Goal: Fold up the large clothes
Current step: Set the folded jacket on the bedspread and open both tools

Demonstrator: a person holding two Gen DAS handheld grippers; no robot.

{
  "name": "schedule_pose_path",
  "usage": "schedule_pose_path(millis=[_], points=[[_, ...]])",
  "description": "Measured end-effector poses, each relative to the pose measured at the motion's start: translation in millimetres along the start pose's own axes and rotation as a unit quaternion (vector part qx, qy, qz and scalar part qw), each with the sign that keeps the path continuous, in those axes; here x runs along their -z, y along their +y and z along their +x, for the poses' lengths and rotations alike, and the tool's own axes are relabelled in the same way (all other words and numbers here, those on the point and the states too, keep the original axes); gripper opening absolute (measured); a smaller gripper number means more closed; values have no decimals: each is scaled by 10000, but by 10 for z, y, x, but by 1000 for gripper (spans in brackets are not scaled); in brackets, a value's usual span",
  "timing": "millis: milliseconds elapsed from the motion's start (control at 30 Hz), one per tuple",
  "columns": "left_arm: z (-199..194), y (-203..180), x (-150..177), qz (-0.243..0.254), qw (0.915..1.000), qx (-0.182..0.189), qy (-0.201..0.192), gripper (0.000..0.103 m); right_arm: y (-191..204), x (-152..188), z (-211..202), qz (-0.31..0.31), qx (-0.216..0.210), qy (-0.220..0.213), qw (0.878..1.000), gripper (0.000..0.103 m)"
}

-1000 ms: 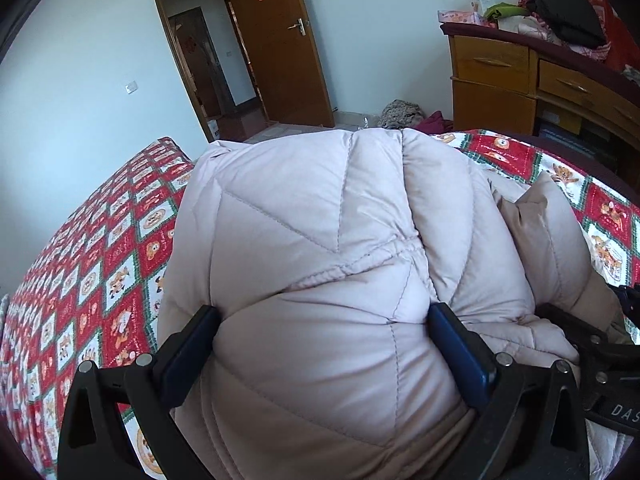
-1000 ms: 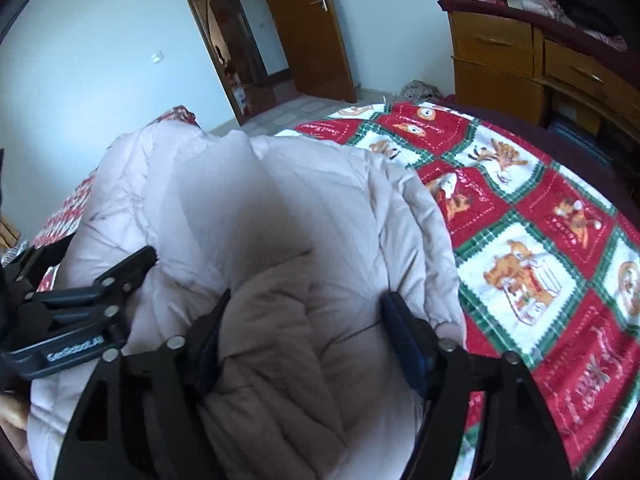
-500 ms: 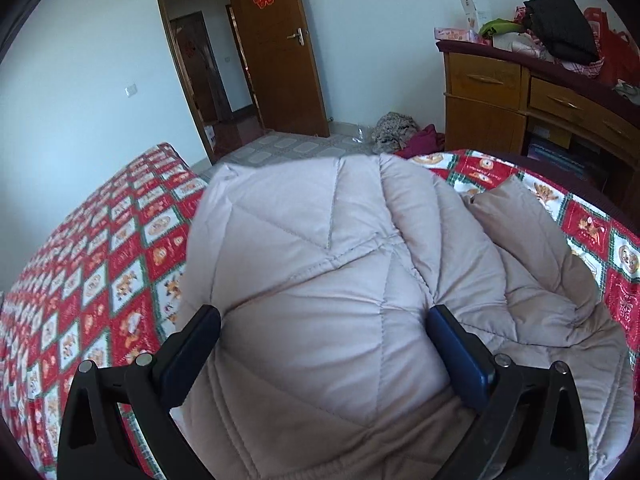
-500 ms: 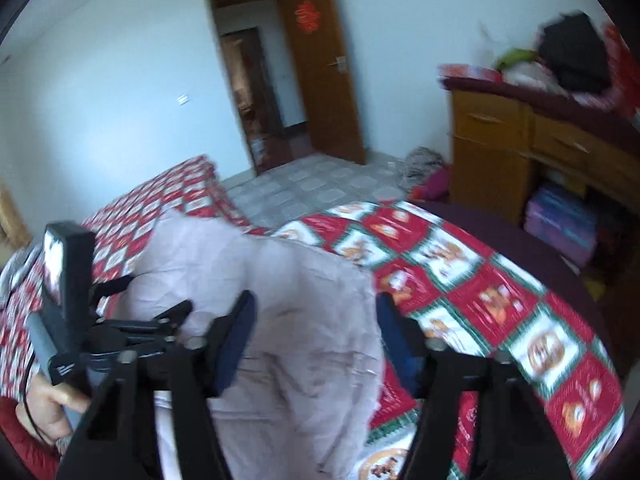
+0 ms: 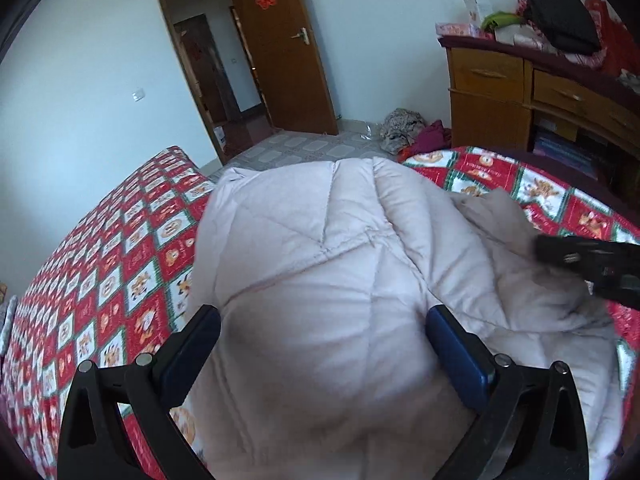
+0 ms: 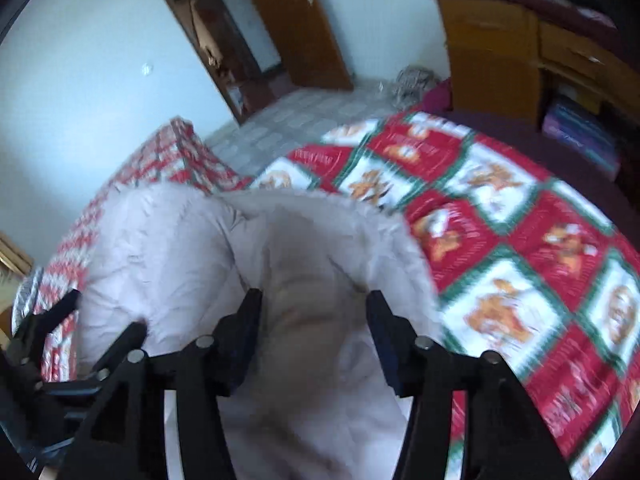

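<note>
A pale pink quilted jacket lies bunched on the bed. Its near bulge fills my left gripper, whose wide-set blue pads press into both sides of the padding. In the right wrist view the jacket shows a folded, greyer part between the fingers of my right gripper. Those jaws are opening a little, and the fabric still touches both pads and spreads past them. The right gripper shows at the left wrist view's right edge, over the jacket. The left gripper shows at the lower left of the blurred right wrist view.
The bed carries a red, green and white picture quilt. A wooden dresser piled with clothes stands beyond the bed at right. A heap of clothes lies on the tiled floor by the open door.
Both grippers have risen with the jacket, so more quilt and floor shows. The right gripper narrowed onto a fold of the jacket. The left gripper's hold looks the same.
</note>
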State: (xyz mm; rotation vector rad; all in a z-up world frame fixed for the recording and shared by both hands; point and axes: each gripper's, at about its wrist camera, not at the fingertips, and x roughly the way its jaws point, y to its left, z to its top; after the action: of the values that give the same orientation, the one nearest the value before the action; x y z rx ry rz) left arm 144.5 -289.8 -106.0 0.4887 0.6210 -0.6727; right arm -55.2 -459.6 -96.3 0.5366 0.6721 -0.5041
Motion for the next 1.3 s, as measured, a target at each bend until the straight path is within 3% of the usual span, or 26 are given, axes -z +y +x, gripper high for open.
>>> schedule_pose_path(millis=[33, 100, 167, 200, 467, 800, 1000, 1300], points=[[-82, 17, 24, -128, 9999, 23, -3, 102, 40, 48, -182, -143, 108, -186, 9997, 59], [-269, 44, 99, -434, 9989, 174, 28, 102, 100, 162, -484, -392, 310, -467, 9977, 83], [-411, 46, 182, -590, 9975, 375, 54, 102, 133, 282, -717, -548, 513, -745, 9944, 98], [-503, 45, 243, -656, 9971, 382, 89, 102, 152, 353, -821, -624, 628, -883, 9922, 100], [-1162, -24, 678, -565, 9980, -10, -292, 102, 262, 695, -1042, -1023, 835, -956, 9866, 100], [-1788, -66, 1048, -465, 9924, -1034, -488, 102, 474, 1041, -1483, -1218, 671, -1058, 9846, 101], [-2097, 34, 1129, -829, 9914, -867, -529, 102, 608, 1123, -1781, -1319, 613, -1357, 9800, 103], [-2614, 135, 1122, -1151, 9831, -894, -1108, 102, 783, 1119, -2269, -1447, 401, -2240, 9630, 103]])
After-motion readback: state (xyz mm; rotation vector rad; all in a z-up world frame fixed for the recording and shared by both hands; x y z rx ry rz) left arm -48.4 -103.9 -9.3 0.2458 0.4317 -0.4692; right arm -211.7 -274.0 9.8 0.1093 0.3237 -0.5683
